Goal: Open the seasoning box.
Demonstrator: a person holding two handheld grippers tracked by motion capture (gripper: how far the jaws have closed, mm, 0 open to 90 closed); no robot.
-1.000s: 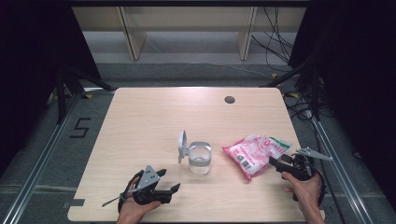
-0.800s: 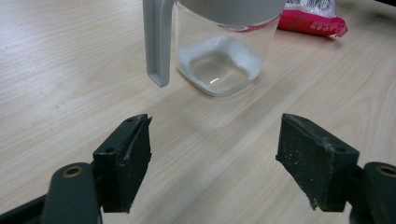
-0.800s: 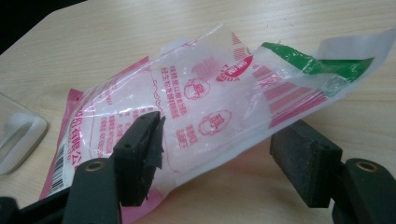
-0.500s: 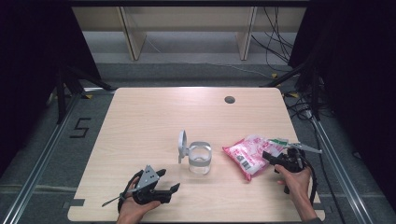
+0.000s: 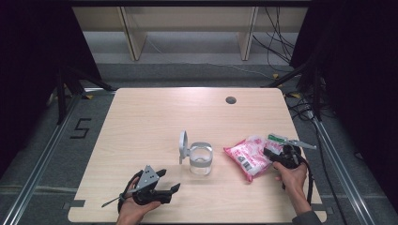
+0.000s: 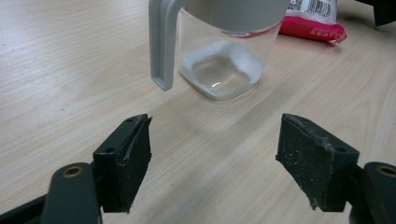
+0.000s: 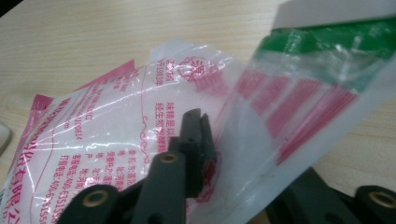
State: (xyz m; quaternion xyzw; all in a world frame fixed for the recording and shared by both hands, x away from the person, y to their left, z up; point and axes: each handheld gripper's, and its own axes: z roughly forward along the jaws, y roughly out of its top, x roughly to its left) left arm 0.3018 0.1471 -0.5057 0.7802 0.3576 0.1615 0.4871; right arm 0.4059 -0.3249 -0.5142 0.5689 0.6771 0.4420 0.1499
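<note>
A pink and white plastic bag (image 5: 248,155) with a green top strip (image 7: 327,42) lies at the table's right front. My right gripper (image 5: 268,153) has just been closing and is shut on the bag's (image 7: 116,130) right edge; the clear film hides one jaw in the right gripper view. A clear glass jar (image 5: 201,160) with a little white powder stands mid-table, its grey lid (image 5: 182,146) flipped up on the left side. My left gripper (image 5: 170,180) rests open at the front left, pointing at the jar (image 6: 224,65), with nothing between its jaws.
The wooden table (image 5: 164,117) has a round dark hole (image 5: 230,100) near its far right. Cables run along the floor at the right, and a pale shelf unit stands beyond the far edge.
The right hand moved left onto the bag's edge and its jaws closed on it. The left hand and the jar stayed put.
</note>
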